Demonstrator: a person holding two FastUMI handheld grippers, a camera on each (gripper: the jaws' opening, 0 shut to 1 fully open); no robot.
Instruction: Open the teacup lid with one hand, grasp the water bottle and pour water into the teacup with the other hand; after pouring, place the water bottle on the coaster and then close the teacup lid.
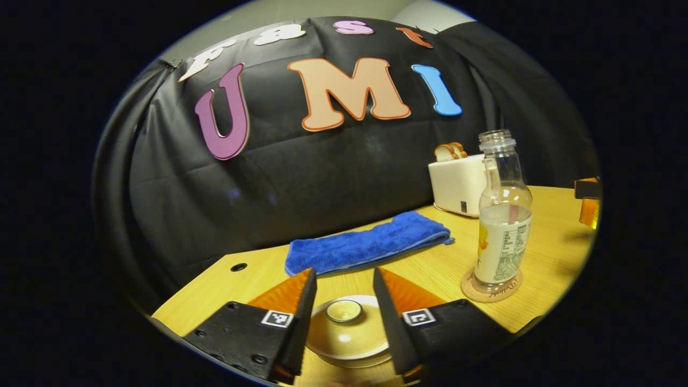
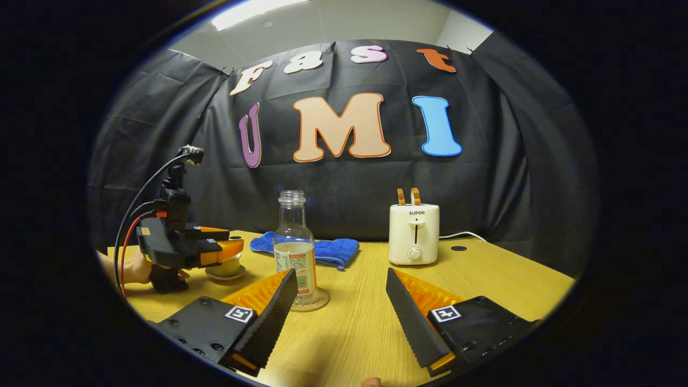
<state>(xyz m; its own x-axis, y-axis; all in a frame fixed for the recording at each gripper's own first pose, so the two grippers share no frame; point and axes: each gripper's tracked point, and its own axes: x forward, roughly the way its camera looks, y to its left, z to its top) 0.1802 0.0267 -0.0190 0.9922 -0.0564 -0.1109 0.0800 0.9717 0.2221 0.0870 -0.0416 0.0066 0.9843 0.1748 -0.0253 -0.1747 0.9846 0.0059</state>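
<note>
The pale yellow teacup lid point(image 1: 346, 333) with its round knob point(image 1: 344, 310) lies low between the fingers of my left gripper point(image 1: 344, 271). That gripper is open, and its fingers stand apart from the knob on both sides. In the right gripper view the left gripper point(image 2: 223, 248), held by a hand, hovers just over the teacup point(image 2: 226, 267) and its saucer. The uncapped water bottle point(image 1: 502, 226) point(image 2: 294, 252), partly full, stands upright on the cork coaster point(image 1: 492, 289) point(image 2: 317, 302). My right gripper point(image 2: 340, 271) is open with nothing between its fingers, to the right of the bottle.
A folded blue towel point(image 1: 368, 244) point(image 2: 328, 250) lies behind the cup and bottle. A white toaster point(image 2: 414, 234) point(image 1: 457, 185) holding bread slices stands at the back. The wooden table point(image 2: 355, 328) has a cable hole point(image 1: 238, 266) near its left edge.
</note>
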